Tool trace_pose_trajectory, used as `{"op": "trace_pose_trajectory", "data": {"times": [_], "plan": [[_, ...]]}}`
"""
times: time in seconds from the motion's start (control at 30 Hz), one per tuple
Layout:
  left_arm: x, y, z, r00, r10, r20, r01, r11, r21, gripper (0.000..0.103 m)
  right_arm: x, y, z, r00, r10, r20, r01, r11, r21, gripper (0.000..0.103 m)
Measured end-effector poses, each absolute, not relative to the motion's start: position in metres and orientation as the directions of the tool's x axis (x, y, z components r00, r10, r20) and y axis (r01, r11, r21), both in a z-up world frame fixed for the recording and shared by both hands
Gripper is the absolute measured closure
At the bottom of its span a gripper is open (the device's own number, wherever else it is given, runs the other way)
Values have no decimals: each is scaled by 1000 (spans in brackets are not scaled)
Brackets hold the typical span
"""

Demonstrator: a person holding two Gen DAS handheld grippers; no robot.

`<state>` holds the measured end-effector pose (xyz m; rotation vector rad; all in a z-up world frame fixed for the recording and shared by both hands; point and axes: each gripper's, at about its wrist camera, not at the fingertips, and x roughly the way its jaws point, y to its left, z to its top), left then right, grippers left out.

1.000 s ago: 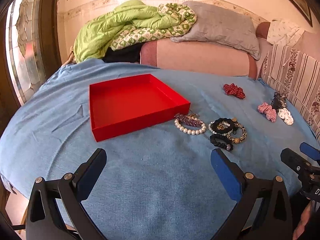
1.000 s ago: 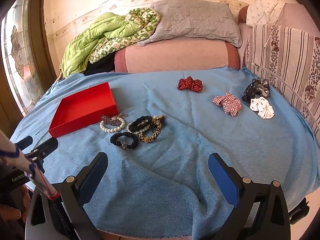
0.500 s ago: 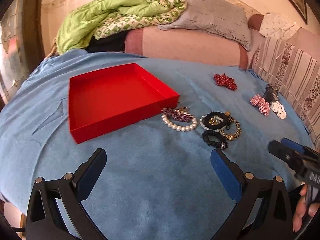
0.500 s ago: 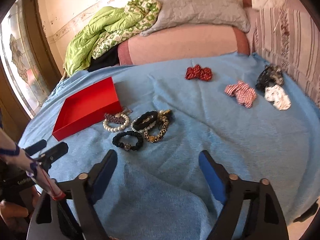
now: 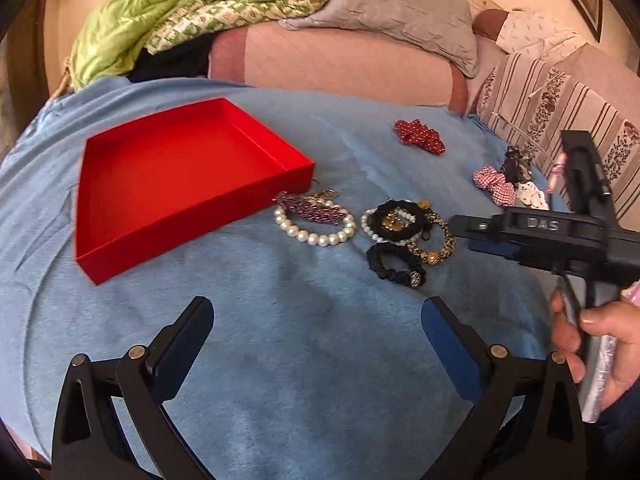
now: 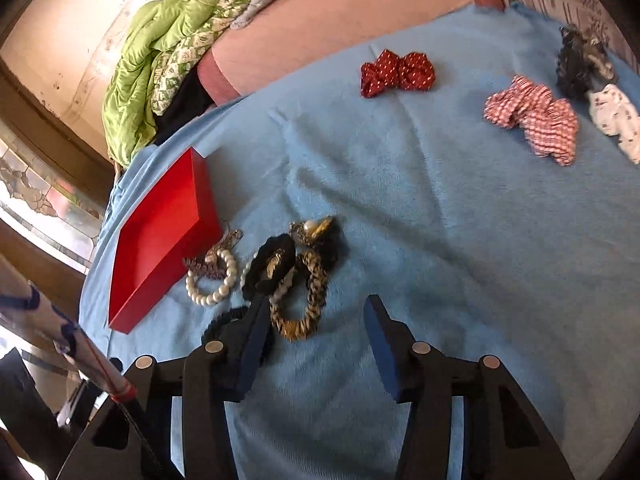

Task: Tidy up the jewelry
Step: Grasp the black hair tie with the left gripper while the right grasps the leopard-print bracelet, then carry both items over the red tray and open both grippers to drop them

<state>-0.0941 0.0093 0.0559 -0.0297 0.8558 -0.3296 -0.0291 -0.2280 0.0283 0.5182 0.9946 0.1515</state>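
Observation:
An empty red tray [image 5: 120, 240] [image 6: 128, 312] lies on the blue blanket [image 5: 304, 340]. Right of it lie a pearl bracelet [image 5: 316, 236] [image 6: 212, 296], a black scrunchie bracelet [image 5: 394, 272], a black-and-pearl one [image 5: 396, 220] [image 6: 272, 264] and a gold-patterned one [image 5: 440, 248] [image 6: 308, 300]. My left gripper [image 5: 316, 320] is open and empty above bare blanket. My right gripper [image 6: 316, 312] is open and low over the bracelet cluster, its left finger [image 6: 252, 344] over the black scrunchie. It also shows in the left wrist view [image 5: 472, 236].
Fabric bows lie farther right: a red dotted one [image 6: 396, 72] [image 5: 418, 136], a checked one [image 6: 536, 120] [image 5: 494, 184], a dark one [image 6: 580, 60] and a white one [image 6: 616, 120]. A green quilt [image 5: 180, 12] and grey pillow [image 5: 400, 12] lie behind on a bolster.
My right gripper has moved forward and down to the bracelet cluster and its jaws have narrowed a little. My left gripper has drifted slightly forward and left.

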Motion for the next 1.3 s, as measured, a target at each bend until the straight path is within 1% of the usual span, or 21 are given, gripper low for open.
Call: {"op": "trace_pose_trajectory", "data": {"times": [0.03, 0.13, 0.17, 0.2, 0.23, 0.3, 0.33, 0.43, 0.5, 0.53, 0.6, 0.7, 0.77, 0.83, 0.9, 1.07, 1.3], "plan": [[-92, 8, 56, 606, -304, -735, 276, 947, -164, 0, -25, -226, 27, 541, 358, -761, 106, 869, 483, 61], [-82, 1, 54, 587, -327, -740, 291, 939, -184, 0, -19, -225, 19, 518, 344, -783, 113, 880, 461, 66], [-80, -2, 53, 579, -338, -742, 298, 935, -193, 2, -18, -226, 16, 512, 356, -781, 115, 873, 474, 73], [-75, -5, 51, 563, -358, -745, 311, 927, -210, 9, -18, -228, 14, 508, 382, -772, 110, 860, 498, 86], [-72, -7, 49, 548, -370, -750, 317, 922, -223, 13, -19, -228, 14, 509, 396, -764, 100, 854, 510, 94], [-64, -13, 44, 518, -397, -758, 329, 910, -252, 28, -23, -229, 23, 541, 374, -753, 72, 872, 484, 94], [-61, -15, 42, 508, -402, -762, 332, 908, -257, 31, -26, -230, 28, 559, 362, -746, 60, 879, 472, 94], [-53, -23, 37, 487, -419, -766, 347, 898, -271, 34, -38, -234, 48, 631, 310, -711, 36, 904, 427, 94], [-50, -28, 35, 475, -428, -769, 359, 892, -275, 44, -44, -239, 54, 656, 301, -692, 39, 902, 429, 94], [-47, -31, 33, 468, -427, -774, 365, 891, -271, 47, -45, -241, 55, 662, 303, -685, 41, 899, 436, 94], [-43, -38, 29, 456, -429, -780, 376, 887, -269, 58, -48, -245, 57, 670, 311, -674, 42, 891, 453, 94], [-39, -47, 24, 444, -433, -784, 390, 882, -266, 67, -49, -246, 59, 677, 318, -664, 37, 886, 462, 94], [-38, -52, 21, 439, -426, -791, 397, 882, -255, 70, -50, -245, 60, 681, 317, -660, 32, 888, 459, 94], [-39, -55, 18, 440, -410, -799, 401, 886, -234, 80, -50, -243, 62, 686, 321, -653, 20, 889, 458, 94], [-42, -55, 18, 455, -404, -794, 414, 885, -213, 94, -52, -242, 65, 694, 323, -644, 10, 890, 457, 94], [-50, -51, 31, 509, -425, -749, 436, 877, -202, 94, -54, -240, 71, 713, 323, -623, -7, 891, 454, 94], [-58, -46, 58, 589, -415, -693, 447, 882, -148, 94, -57, -232, 78, 729, 345, -591, -54, 890, 453, 94]]}}
